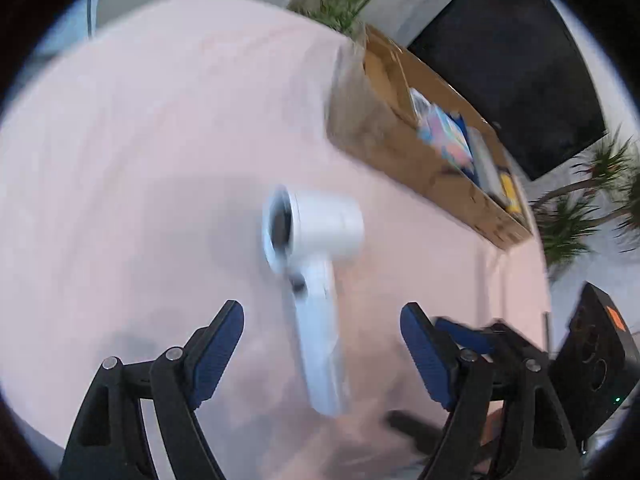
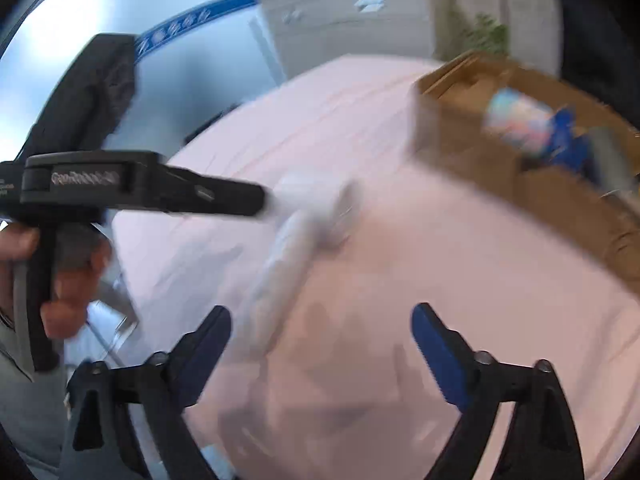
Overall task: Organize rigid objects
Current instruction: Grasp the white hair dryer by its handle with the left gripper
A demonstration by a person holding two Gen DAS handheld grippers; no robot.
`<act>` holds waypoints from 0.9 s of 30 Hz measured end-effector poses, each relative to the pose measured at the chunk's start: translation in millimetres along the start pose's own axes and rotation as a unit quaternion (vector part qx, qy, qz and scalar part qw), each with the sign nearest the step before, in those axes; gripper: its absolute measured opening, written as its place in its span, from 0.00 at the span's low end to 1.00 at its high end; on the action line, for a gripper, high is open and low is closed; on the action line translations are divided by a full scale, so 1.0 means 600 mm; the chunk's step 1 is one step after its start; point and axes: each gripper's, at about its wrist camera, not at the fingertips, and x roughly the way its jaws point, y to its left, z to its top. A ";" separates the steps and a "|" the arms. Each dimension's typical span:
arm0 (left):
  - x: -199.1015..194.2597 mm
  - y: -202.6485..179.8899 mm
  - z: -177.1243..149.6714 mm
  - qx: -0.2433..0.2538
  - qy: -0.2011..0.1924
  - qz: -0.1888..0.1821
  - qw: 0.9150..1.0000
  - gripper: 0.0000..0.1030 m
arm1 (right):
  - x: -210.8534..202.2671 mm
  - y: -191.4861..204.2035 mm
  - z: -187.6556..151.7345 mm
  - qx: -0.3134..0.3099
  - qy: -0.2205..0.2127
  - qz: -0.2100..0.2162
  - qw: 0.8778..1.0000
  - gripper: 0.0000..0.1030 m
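We hold both grippers, left (image 1: 322,344) and right (image 2: 322,344), spread and empty. The dryer (image 1: 316,280) lies mid-frame on the cloth (image 1: 160,140); close squarely across its handle, then carry to the box (image 1: 420,160), upper right.

The left gripper (image 1: 322,332) hangs with its jaws spread wide, nothing between its blue pads (image 1: 218,354). The right gripper (image 2: 322,336) is likewise agape and empty, just right of the left. A bare hand (image 2: 60,276) clasps the left gripper's handle.
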 end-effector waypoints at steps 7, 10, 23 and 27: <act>0.043 -0.011 -0.030 0.002 0.031 -0.033 0.999 0.50 | 0.070 0.041 -0.018 0.006 0.032 0.036 0.999 0.56; 0.049 0.001 -0.037 -0.011 0.038 -0.026 0.999 0.43 | 0.089 0.053 -0.027 0.015 0.038 0.021 0.999 0.46; 0.014 -0.024 -0.038 0.021 0.000 0.013 1.000 0.28 | 0.068 0.060 -0.028 0.029 0.006 0.001 1.000 0.33; 0.027 -0.035 -0.032 0.028 0.012 0.011 0.999 0.28 | 0.059 0.041 -0.024 0.051 0.009 -0.001 0.999 0.33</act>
